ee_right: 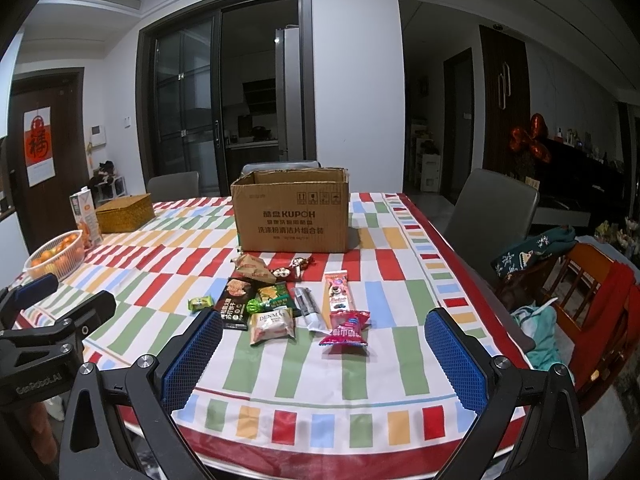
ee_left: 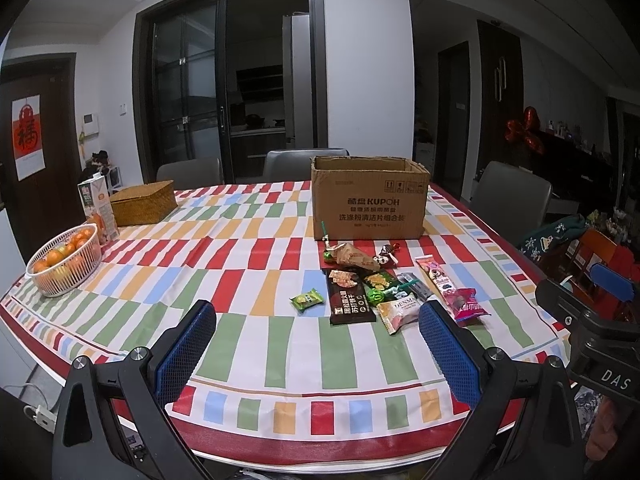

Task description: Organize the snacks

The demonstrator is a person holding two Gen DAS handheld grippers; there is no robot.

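Observation:
Several snack packets lie in a loose pile on the striped tablecloth in front of an open cardboard box (ee_left: 370,200) (ee_right: 292,212). Among them are a black cracker pack (ee_left: 349,298) (ee_right: 235,304), a small green candy (ee_left: 307,300) (ee_right: 200,303), a pale DENMA packet (ee_left: 400,314) (ee_right: 272,326), a pink packet (ee_left: 470,306) (ee_right: 347,328) and a long pink bar (ee_left: 436,276) (ee_right: 339,294). My left gripper (ee_left: 318,350) is open and empty, above the near table edge, short of the pile. My right gripper (ee_right: 324,356) is open and empty, also near the front edge.
A white basket of oranges (ee_left: 66,264) (ee_right: 56,258), a juice carton (ee_left: 98,208) (ee_right: 85,216) and a wicker box (ee_left: 143,202) (ee_right: 125,212) stand at the left. Grey chairs (ee_right: 494,210) surround the table. A wooden chair with clothes (ee_right: 592,292) is at the right.

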